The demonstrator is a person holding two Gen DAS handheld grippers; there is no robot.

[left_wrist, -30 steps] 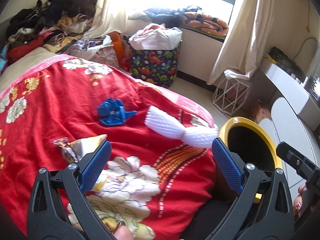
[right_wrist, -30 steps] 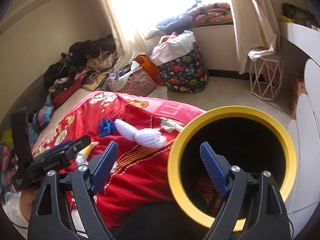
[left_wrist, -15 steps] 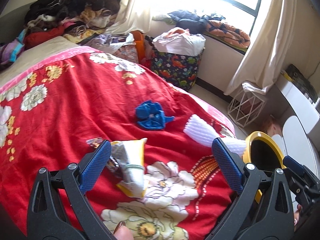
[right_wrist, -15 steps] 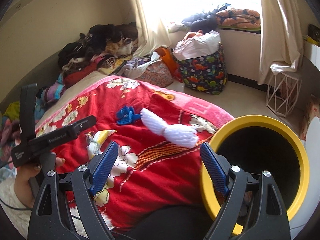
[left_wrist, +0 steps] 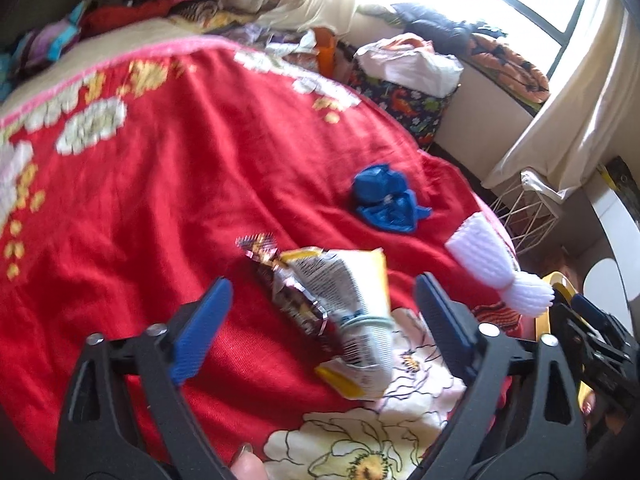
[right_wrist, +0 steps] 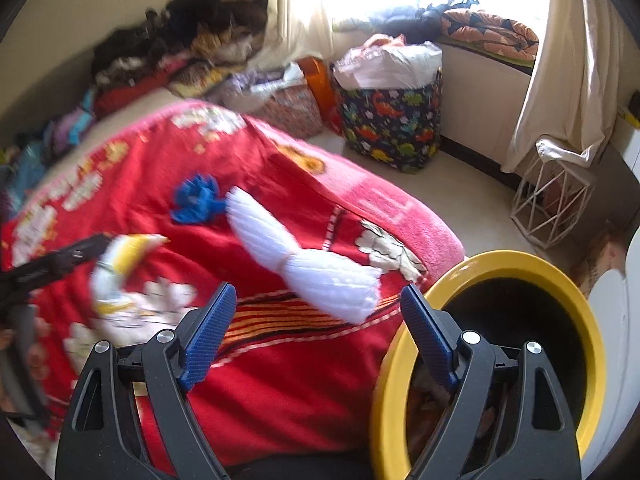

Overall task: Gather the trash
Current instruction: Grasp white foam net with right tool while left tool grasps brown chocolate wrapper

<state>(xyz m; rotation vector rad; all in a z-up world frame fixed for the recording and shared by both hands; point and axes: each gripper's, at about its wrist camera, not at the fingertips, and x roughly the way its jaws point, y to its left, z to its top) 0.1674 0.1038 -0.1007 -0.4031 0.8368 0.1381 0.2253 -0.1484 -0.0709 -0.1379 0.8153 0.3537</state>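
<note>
Trash lies on a red flowered blanket (left_wrist: 168, 184). A crumpled yellow and silver snack wrapper (left_wrist: 340, 304) lies between the open jaws of my left gripper (left_wrist: 322, 320), just ahead of the tips. Beyond it lie a blue crumpled wrapper (left_wrist: 386, 200) and a white foam fruit net (left_wrist: 496, 272). My right gripper (right_wrist: 320, 336) is open and empty, above the blanket edge, with the foam net (right_wrist: 312, 264) just ahead. The yellow-rimmed black bin (right_wrist: 520, 320) stands to its right. The blue wrapper (right_wrist: 196, 200) and yellow wrapper (right_wrist: 120, 264) also show there.
A dinosaur-print laundry bag (right_wrist: 392, 120) and a white wire stand (right_wrist: 548, 204) are on the floor by the window. Piled clothes (right_wrist: 180, 52) lie at the far side of the bed. A white cabinet (left_wrist: 612, 280) is beside the bin.
My left gripper has swung left and closed in over the bed, bringing the yellow wrapper between its jaws. My right gripper has turned left from the bin toward the foam net.
</note>
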